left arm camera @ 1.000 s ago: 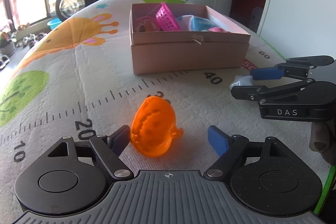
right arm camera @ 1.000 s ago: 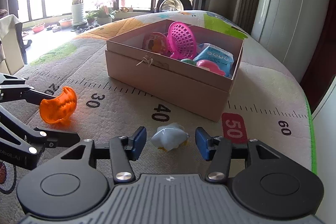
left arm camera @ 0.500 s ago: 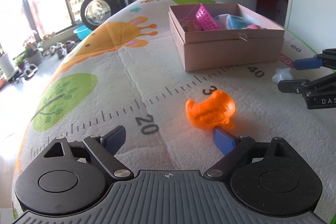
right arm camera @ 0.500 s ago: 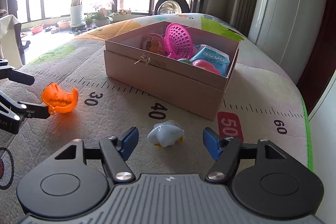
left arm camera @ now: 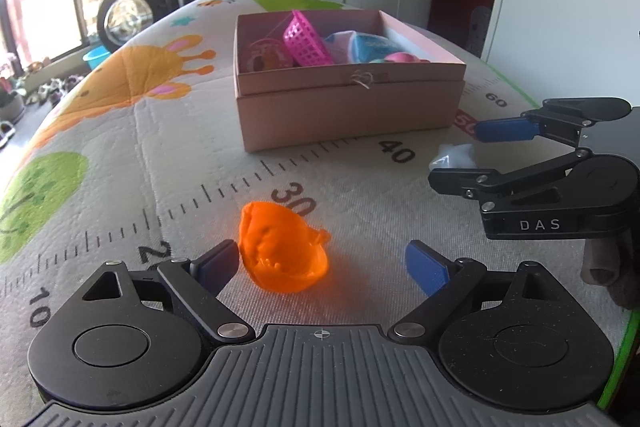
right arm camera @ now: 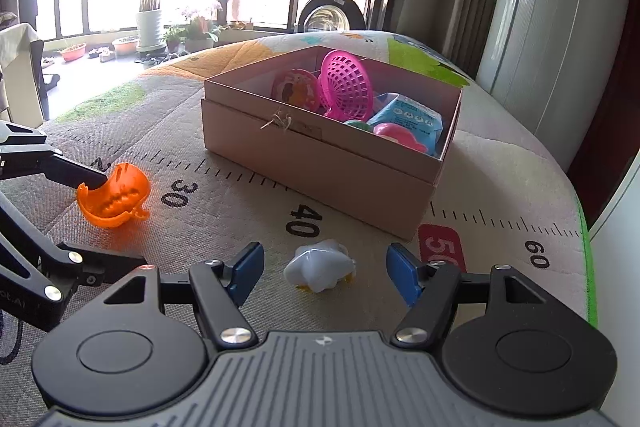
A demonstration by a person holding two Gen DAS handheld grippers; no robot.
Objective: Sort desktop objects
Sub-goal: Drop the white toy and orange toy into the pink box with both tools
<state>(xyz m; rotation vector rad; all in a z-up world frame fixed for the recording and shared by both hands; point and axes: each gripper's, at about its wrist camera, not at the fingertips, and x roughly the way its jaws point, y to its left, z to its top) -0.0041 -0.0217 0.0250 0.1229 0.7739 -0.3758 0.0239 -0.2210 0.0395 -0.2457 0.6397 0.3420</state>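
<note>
- I see the mould (left arm camera: 282, 247) on the mat (left arm camera: 160, 155), left of the shell (right arm camera: 320, 265).
- The box (left arm camera: 348, 115) sits behind both, basket (left arm camera: 306, 41) inside.

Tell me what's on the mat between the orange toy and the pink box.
Nothing: between the orange toy and the pink box there is only bare mat with printed ruler marks, seen in both wrist views.

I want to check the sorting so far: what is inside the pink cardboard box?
Inside the pink cardboard box lie a pink mesh basket, a round pink disc with a picture, a blue packet and a pink toy. Whatever lies beneath them is hidden.
</note>
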